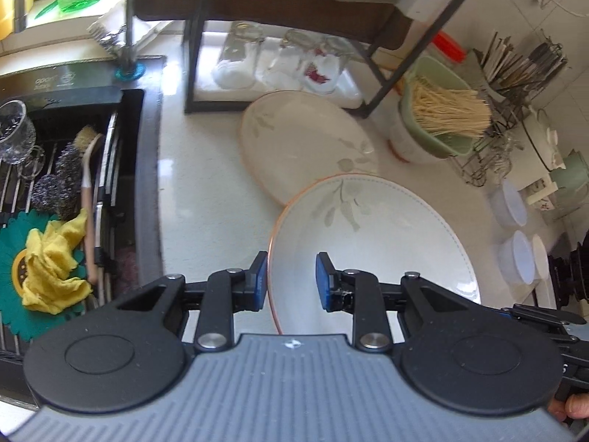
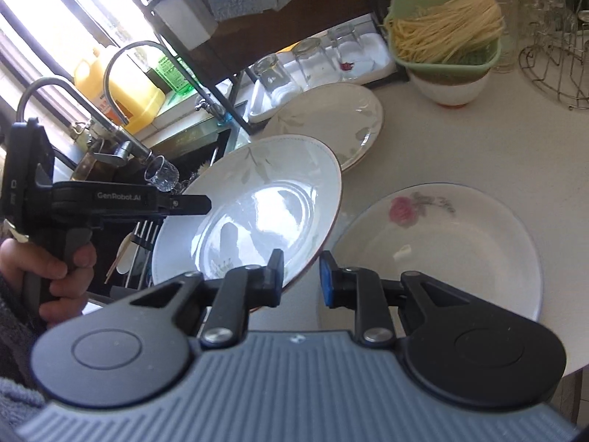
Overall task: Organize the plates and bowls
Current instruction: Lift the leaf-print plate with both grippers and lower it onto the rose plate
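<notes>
Your left gripper (image 1: pixel 291 280) straddles the rim of the tilted leaf plate (image 1: pixel 371 235), jaws parted, pads not closed on it. Beyond it, a second leaf plate (image 1: pixel 302 140) lies flat on the counter (image 1: pixel 191 184). Your right gripper (image 2: pixel 301 278) is open at the tilted plate's edge; the rose plate (image 2: pixel 441 243) sits just beside.

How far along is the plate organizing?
Looks done: flat leaf plate lies on the counter. In hand: tilted leaf plate, its rim between the jaws of left gripper and right gripper; grip unclear. Left: rose plate sits apart, white bowl under the noodle basket.
</notes>
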### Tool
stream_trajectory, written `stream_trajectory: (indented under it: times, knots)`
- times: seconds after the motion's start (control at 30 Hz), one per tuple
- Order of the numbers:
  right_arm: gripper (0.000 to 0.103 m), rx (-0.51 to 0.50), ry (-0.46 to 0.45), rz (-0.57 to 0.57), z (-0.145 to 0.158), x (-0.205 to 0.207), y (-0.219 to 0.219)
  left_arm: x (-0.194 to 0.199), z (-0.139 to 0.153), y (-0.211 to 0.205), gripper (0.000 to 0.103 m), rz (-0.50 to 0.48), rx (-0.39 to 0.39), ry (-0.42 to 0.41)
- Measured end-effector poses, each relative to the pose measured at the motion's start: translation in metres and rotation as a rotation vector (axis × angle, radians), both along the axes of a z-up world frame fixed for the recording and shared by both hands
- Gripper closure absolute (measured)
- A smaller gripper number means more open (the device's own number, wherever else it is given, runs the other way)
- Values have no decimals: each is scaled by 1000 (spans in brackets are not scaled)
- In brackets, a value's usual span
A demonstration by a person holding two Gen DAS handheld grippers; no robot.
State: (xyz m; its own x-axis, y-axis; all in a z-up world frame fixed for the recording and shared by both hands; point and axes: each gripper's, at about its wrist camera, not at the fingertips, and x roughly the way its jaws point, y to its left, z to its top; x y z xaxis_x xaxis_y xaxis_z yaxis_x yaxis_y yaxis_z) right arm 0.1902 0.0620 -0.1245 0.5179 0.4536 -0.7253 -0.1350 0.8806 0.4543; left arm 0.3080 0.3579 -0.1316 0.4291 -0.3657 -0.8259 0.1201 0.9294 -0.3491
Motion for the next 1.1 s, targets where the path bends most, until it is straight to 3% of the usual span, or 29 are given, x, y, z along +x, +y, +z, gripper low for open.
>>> stream_trajectory:
  times: [0.27, 0.37, 0.5, 0.63, 0.8, 1.1]
  knots:
    - [79, 13, 34, -26, -4, -5, -58, -11, -2, -60, 73, -23, -12, 16]
    - [79, 12, 44, -32, -7, -8, -74, -15, -10, -72, 73, 6, -30, 61]
    - [79, -3, 40, -15, -12, -11, -85, -24, -17, -84, 73, 29, -30, 99]
    - [79, 46, 73, 8, -23, -9, -98, -32, -25, -89, 73, 40, -11, 146]
    - [79, 26, 80, 40, -31, -10, -105, -36, -29, -104, 73, 43, 11, 149]
    - [79, -19, 56, -7, -42, -16, -129, -36, -35, -140, 73, 4, 45, 155]
